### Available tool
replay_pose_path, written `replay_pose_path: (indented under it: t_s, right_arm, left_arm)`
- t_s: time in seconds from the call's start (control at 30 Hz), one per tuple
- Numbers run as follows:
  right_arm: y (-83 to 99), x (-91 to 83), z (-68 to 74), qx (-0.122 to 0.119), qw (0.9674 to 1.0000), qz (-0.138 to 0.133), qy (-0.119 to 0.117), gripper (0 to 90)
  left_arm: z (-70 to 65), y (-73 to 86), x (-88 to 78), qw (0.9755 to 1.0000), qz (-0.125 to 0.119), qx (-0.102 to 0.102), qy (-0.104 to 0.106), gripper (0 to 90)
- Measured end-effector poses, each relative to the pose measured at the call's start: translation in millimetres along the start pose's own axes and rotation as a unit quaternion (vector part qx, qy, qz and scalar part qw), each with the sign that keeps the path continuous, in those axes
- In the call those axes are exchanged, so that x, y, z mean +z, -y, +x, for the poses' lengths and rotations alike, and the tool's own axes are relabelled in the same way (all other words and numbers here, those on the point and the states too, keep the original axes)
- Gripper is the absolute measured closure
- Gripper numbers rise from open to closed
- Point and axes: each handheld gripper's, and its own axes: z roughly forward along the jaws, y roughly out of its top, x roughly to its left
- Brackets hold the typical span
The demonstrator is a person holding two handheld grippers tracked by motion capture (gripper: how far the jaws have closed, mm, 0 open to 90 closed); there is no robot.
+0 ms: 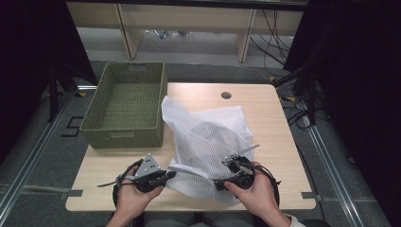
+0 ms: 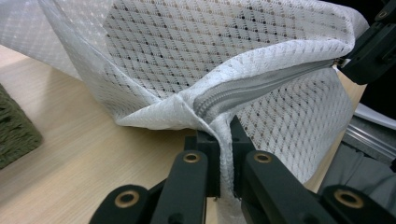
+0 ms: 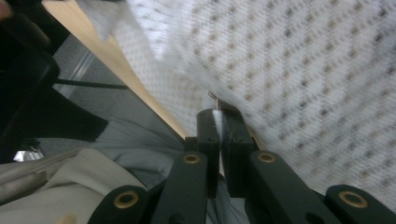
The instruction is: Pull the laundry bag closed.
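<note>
1. White mesh bag (image 1: 205,137) lies on desk (image 1: 265,109), right of woven basket (image 1: 125,104).
2. Left tongs (image 2: 225,140) clenched on bag's zipper end.
3. Right tongs (image 3: 218,126) clenched on zipper pull.

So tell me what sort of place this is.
Probably a lab or recording room rather than a home: a bare wooden table standing between floor rails, loose cables behind it, and dark curtains around.
</note>
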Motion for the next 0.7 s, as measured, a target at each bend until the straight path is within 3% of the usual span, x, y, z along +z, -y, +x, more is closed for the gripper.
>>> replay_pose_path:
  t_s: [0.07, 0.17, 0.27, 0.33, 0.37, 0.43, 0.5, 0.53, 0.57, 0.7]
  right_arm:
    - [2.3, 0.0, -2.8, 0.004, 1.0, 0.003, 0.001, 88.3]
    - [5.5, -0.8, -5.1, 0.001, 1.0, -0.002, -0.001, 88.3]
    - [7.8, -2.5, -3.9, 0.015, 0.9999, 0.002, 0.001, 88.3]
    - [9.4, -2.8, -6.0, 0.003, 1.0, -0.001, 0.002, 88.3]
    - [11.7, -3.8, -7.0, 0.006, 1.0, -0.001, 0.004, 88.3]
    - [12.6, -4.0, -7.8, 0.007, 1.0, -0.001, 0.001, 88.3]
    - [14.7, -4.5, -10.1, 0.008, 1.0, 0.0, 0.0, 88.3]
    - [15.4, -4.6, -11.1, 0.007, 1.0, 0.002, -0.002, 88.3]
    - [16.4, -5.1, -12.3, 0.007, 1.0, 0.001, -0.003, 88.3]
    - [21.0, -5.6, -16.9, 0.016, 0.9999, 0.004, 0.002, 88.3]
  left_arm:
    - [2.7, 0.0, -2.2, 1.0, -0.001, 0.007, -0.005, 88.5]
    - [2.6, 1.7, -1.0, 1.0, -0.001, 0.002, 0.002, 88.5]
    - [1.0, 2.2, -0.8, 1.0, 0.003, -0.006, -0.001, 88.5]
    - [3.4, 2.3, -1.2, 1.0, 0.0, 0.003, -0.004, 88.5]
    - [3.6, 3.4, -0.7, 1.0, 0.001, -0.006, -0.003, 88.5]
    - [4.4, 3.4, -0.3, 1.0, 0.002, 0.002, -0.003, 88.5]
    - [2.3, 3.7, 0.4, 1.0, 0.003, -0.007, -0.004, 88.5]
    - [4.1, 3.2, -0.2, 1.0, 0.006, 0.005, -0.004, 88.5]
    - [2.5, 3.9, 0.6, 0.9999, 0.001, -0.012, -0.005, 88.5]
    - [4.5, 4.5, 0.9, 1.0, 0.006, 0.0, -0.005, 88.5]
